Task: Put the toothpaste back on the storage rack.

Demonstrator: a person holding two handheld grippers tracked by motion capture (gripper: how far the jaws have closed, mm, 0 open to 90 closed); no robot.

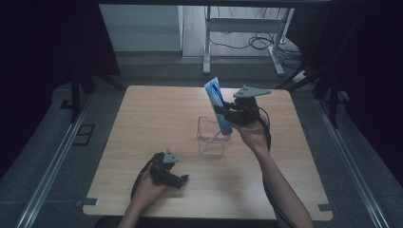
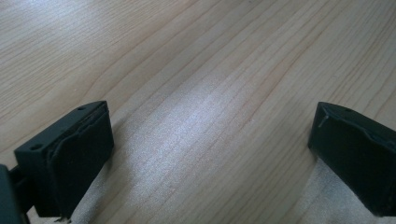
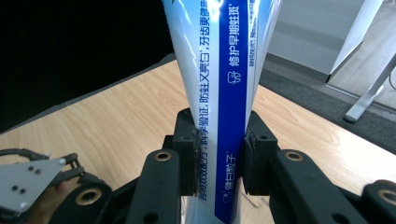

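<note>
The right gripper (image 3: 218,158) has its black pads clamped on the blue-and-white toothpaste tube (image 3: 224,93), held steeply upright right of frame centre in the high view, lower end at the rim of the clear square plastic cup (image 1: 211,137); the left gripper (image 1: 183,179), jaws apart and empty, rests lower left.

Glossy toothpaste tube (image 3: 224,93), matt wooden table (image 1: 157,114)

Light wood desk (image 1: 142,123) w/ small metal brackets at its near corners, e.g. left one (image 1: 90,202), sits on grey floor (image 1: 52,142) btwn two metal rails (image 1: 50,173), w/ a white-framed table (image 1: 244,23) and loose cables (image 1: 259,42) well behind it.
</note>
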